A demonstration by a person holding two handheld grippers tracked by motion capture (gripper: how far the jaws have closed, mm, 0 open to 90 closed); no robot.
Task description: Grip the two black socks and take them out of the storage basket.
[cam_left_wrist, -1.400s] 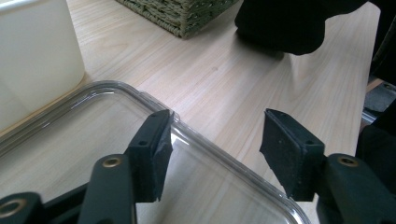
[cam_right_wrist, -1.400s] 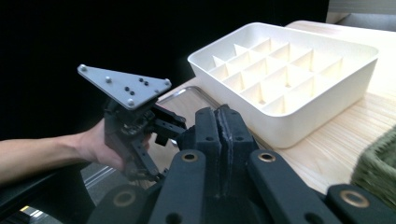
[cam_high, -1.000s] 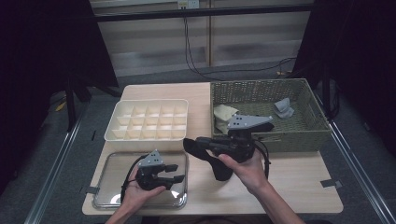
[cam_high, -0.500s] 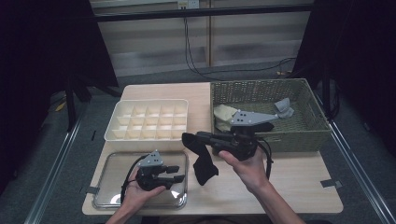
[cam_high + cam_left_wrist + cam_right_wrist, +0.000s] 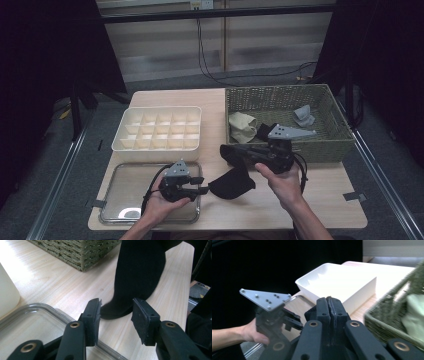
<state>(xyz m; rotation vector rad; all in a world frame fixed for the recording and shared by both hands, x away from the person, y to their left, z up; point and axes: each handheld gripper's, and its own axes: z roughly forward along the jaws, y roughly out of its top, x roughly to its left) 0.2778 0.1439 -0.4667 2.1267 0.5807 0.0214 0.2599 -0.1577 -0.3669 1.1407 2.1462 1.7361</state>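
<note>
Two handheld grippers work a black sock [image 5: 232,182] over a wooden table [image 5: 320,200]. At the 3 o'clock side, the right gripper [image 5: 226,150] is clenched on the sock's upper end; its own view shows both jaws pressed tight together with a sliver of dark fabric [image 5: 331,305] between them. Held that way, the sock hangs down and its toe touches the tabletop, just beside the near right corner of a clear tray [image 5: 117,175]. The lift appears meant to present the loose end to the other hand.

From 9 o'clock, the left gripper [image 5: 205,190] points at that toe with its jaws released and spread; in its own view the toe [image 5: 117,310] sits between and just beyond the two black pads [image 5: 93,317]. The wide gap suggests it is lined up to take the free end, though no pinch is made yet.

At 12 o'clock from the tray stands a white divided box [image 5: 159,129], its compartments bare. At 1 o'clock sits a woven basket [image 5: 330,145] with a beige cloth [image 5: 242,126] and a grey one [image 5: 304,116] inside, likely the supply of garments, well apart from the hanging sock.

No brand, label or legible writing appears on the sock, containers or grippers.
</note>
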